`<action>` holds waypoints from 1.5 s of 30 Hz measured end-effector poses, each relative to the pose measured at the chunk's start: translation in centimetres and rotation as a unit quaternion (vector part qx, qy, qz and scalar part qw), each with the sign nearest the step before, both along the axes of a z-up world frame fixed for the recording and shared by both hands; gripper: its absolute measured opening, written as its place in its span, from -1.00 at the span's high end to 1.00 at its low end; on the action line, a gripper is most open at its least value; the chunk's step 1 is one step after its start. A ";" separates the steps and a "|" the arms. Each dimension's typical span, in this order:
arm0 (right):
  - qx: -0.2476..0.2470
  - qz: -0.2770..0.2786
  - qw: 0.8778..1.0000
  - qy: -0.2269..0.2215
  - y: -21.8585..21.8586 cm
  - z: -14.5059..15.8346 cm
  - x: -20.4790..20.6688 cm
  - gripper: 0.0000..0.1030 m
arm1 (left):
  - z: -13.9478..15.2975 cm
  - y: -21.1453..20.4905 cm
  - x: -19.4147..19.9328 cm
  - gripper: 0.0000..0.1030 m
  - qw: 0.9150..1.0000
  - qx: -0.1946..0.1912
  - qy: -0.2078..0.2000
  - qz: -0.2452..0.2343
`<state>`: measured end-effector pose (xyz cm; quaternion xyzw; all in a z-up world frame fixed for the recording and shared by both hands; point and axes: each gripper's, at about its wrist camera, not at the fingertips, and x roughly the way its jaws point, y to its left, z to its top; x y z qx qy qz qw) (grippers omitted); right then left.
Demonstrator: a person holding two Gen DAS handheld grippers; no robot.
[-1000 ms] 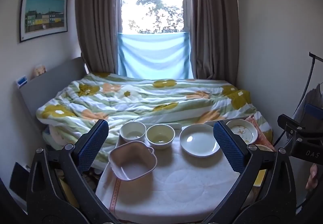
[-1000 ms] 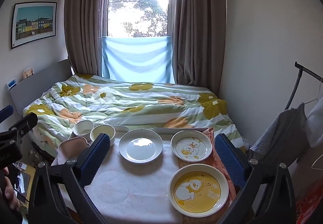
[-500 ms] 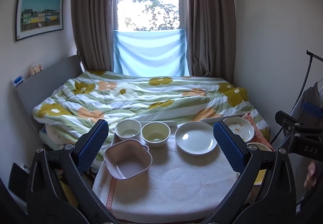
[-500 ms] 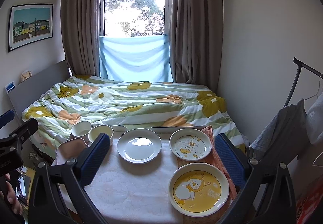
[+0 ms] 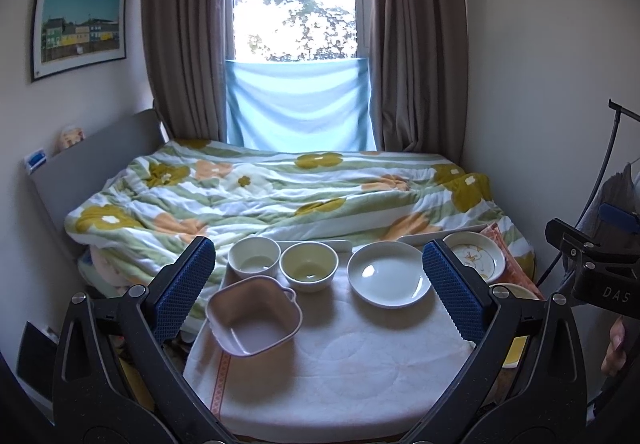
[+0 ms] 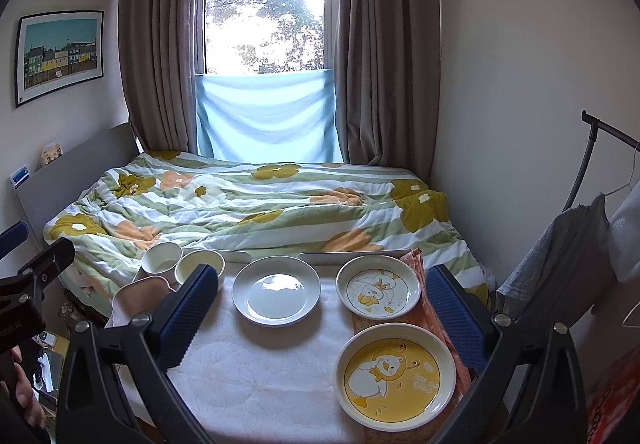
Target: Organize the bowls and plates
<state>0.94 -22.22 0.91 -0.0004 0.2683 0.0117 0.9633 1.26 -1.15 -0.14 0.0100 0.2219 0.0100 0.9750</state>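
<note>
On a small cloth-covered table [image 5: 340, 376] stand a pink square handled bowl [image 5: 253, 316], a white bowl [image 5: 254, 256], a cream bowl [image 5: 309, 266] and a plain white plate [image 5: 389, 280]. In the right wrist view the white plate [image 6: 277, 290] sits beside a small duck plate [image 6: 378, 290] and a large yellow duck plate [image 6: 396, 370]. My left gripper [image 5: 319, 284] is open and empty above the table's near side. My right gripper [image 6: 320, 308] is open and empty, held above the plates.
A bed with a flowered quilt [image 5: 280, 196] lies right behind the table. White trays [image 6: 352, 255] sit at the table's far edge. A clothes rack with hanging garments [image 6: 580, 236] stands to the right. An orange patterned cloth [image 6: 420, 272] lies under the duck plates.
Both grippers have drifted slightly, with the view tilting up a little. The dishes have not moved and both grippers stay open.
</note>
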 end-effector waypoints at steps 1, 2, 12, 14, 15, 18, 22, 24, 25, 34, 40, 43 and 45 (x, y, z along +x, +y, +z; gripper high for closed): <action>0.001 0.000 1.000 0.000 0.0 0.0 0.0 -0.99 | 0.0 0.0 0.0 -0.99 1.000 0.000 0.000 0.000; 0.001 0.000 1.000 0.000 0.0 0.0 0.0 -0.99 | 0.0 0.0 0.0 -0.99 1.000 0.001 0.000 0.000; 0.004 0.000 1.000 0.000 -0.1 0.1 0.0 -0.99 | -0.1 -0.1 0.0 -0.99 1.000 -0.001 0.000 0.000; 0.003 0.000 1.000 0.000 -0.1 0.1 0.0 -0.99 | -0.1 0.0 0.0 -0.99 1.000 -0.002 0.001 0.000; 0.003 0.000 1.000 0.000 -0.1 0.1 0.1 -0.99 | -0.1 0.0 0.0 -0.99 1.000 -0.002 0.001 0.000; 0.003 0.000 1.000 0.000 -0.1 0.1 0.1 -0.99 | -0.1 0.0 0.0 -0.99 1.000 -0.001 0.001 0.000; 0.004 0.000 1.000 0.000 -0.2 0.1 0.1 -0.99 | -0.1 0.2 0.0 -0.99 1.000 -0.005 -0.001 0.000; 0.004 0.000 1.000 0.000 -0.3 0.0 0.1 -0.99 | -0.1 0.2 0.0 -0.99 1.000 -0.005 -0.001 0.000; 0.005 0.001 1.000 0.000 -0.3 0.0 0.1 -0.99 | -0.1 0.2 0.0 -0.99 1.000 -0.005 -0.001 0.000; 0.005 0.001 1.000 0.000 -0.4 0.0 0.1 -0.99 | -0.1 0.2 0.0 -0.99 1.000 -0.006 -0.001 0.000; 0.005 0.001 1.000 0.000 -0.4 -0.1 0.2 -0.99 | -0.1 0.3 0.0 -0.99 1.000 -0.005 -0.001 0.000; 0.006 0.000 1.000 0.000 -0.5 -0.1 0.2 -0.99 | -0.1 0.3 0.0 -0.99 1.000 -0.006 -0.001 0.000; 0.007 0.000 1.000 0.000 -0.4 -0.1 0.2 -0.99 | -0.1 0.3 0.0 -0.99 1.000 -0.005 0.000 0.000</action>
